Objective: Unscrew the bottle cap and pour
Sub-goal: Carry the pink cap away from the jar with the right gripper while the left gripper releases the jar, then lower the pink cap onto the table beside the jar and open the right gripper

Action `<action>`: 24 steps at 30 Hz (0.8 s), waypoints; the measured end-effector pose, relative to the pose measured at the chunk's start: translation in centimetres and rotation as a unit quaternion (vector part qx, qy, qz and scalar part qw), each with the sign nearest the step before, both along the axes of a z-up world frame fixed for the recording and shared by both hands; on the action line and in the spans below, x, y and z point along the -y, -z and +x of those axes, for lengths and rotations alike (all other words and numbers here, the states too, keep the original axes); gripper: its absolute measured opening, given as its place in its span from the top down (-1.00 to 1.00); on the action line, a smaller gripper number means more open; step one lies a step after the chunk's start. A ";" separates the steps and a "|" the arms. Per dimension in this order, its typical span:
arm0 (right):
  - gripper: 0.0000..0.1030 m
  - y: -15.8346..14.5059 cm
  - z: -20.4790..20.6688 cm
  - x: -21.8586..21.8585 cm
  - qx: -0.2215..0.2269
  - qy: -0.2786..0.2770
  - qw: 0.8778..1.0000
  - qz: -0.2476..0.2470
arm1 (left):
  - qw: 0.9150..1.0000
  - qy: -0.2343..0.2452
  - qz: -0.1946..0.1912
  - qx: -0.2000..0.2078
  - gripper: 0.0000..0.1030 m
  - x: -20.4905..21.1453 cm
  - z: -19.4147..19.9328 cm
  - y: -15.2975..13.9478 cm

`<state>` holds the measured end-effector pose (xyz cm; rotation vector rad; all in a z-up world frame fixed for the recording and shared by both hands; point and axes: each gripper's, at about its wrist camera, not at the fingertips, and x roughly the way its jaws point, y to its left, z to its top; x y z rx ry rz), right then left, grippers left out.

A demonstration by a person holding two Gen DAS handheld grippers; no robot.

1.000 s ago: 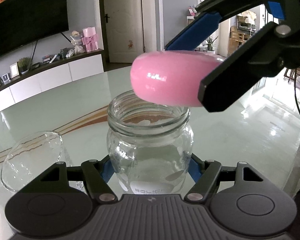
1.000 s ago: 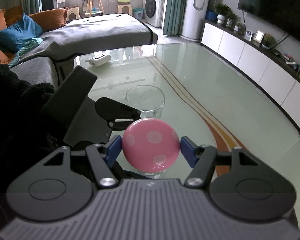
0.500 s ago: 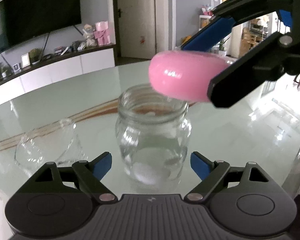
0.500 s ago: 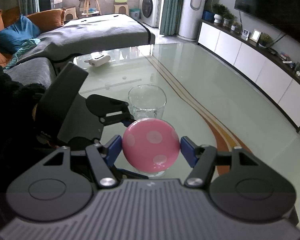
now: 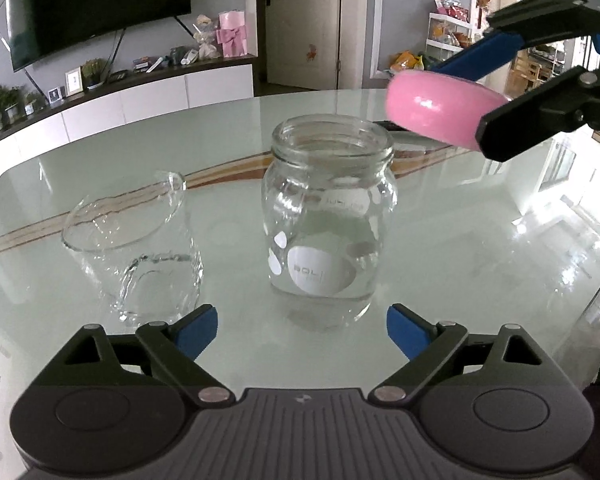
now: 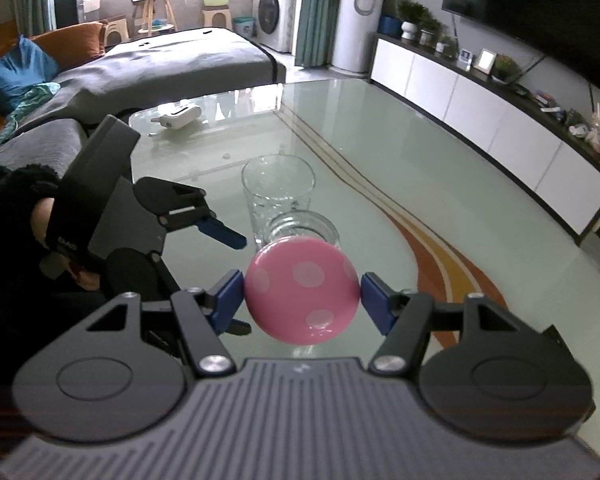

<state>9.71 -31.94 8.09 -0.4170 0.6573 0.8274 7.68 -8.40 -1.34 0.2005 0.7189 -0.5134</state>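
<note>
Left wrist view: your left gripper (image 5: 302, 330) sits nearest, its blue pads (image 5: 196, 328) spread wide apart and touching nothing. Just beyond them the glass jar (image 5: 328, 220) stands upright on the glass table (image 5: 480, 272), mouth uncovered, a white printed label on its near side. To the jar's left, apart from it, stands a clear glass cup (image 5: 136, 256). Up and to the right of the jar's mouth, off the rim, your right gripper (image 5: 540, 92) clamps the pink cap (image 5: 440, 110) by its edge.

Right wrist view: your right gripper (image 6: 302, 304) is closed on the pink cap (image 6: 302, 290), one blue pad (image 6: 228, 300) pressed to each side; white dots mark the cap's top. Behind the cap the jar's rim (image 6: 304, 226) shows, and farther on the cup (image 6: 278, 192). At left, your left gripper (image 6: 220, 276) shows with fingers apart. A white object (image 6: 178, 117) lies at the table's far end.
</note>
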 end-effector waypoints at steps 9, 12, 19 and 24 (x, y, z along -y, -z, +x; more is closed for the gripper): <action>-0.25 2.8 0.7 2.0 -0.014 0.086 0.996 -0.002 | 1.000 -0.006 -0.004 -0.002 -0.86 -0.5 -2.6 -0.1; -0.25 4.3 0.8 2.2 -0.024 0.120 0.992 -0.007 | 1.000 -0.018 -0.007 -0.004 -0.87 -1.1 -2.8 0.2; -0.25 7.1 1.0 2.3 -0.052 0.173 0.984 -0.010 | 0.999 -0.045 -0.008 -0.016 -0.87 -2.2 -2.9 0.9; -0.25 8.1 1.1 2.6 -0.066 0.202 0.977 0.000 | 0.999 -0.048 -0.005 -0.021 -0.89 -2.2 -3.6 1.4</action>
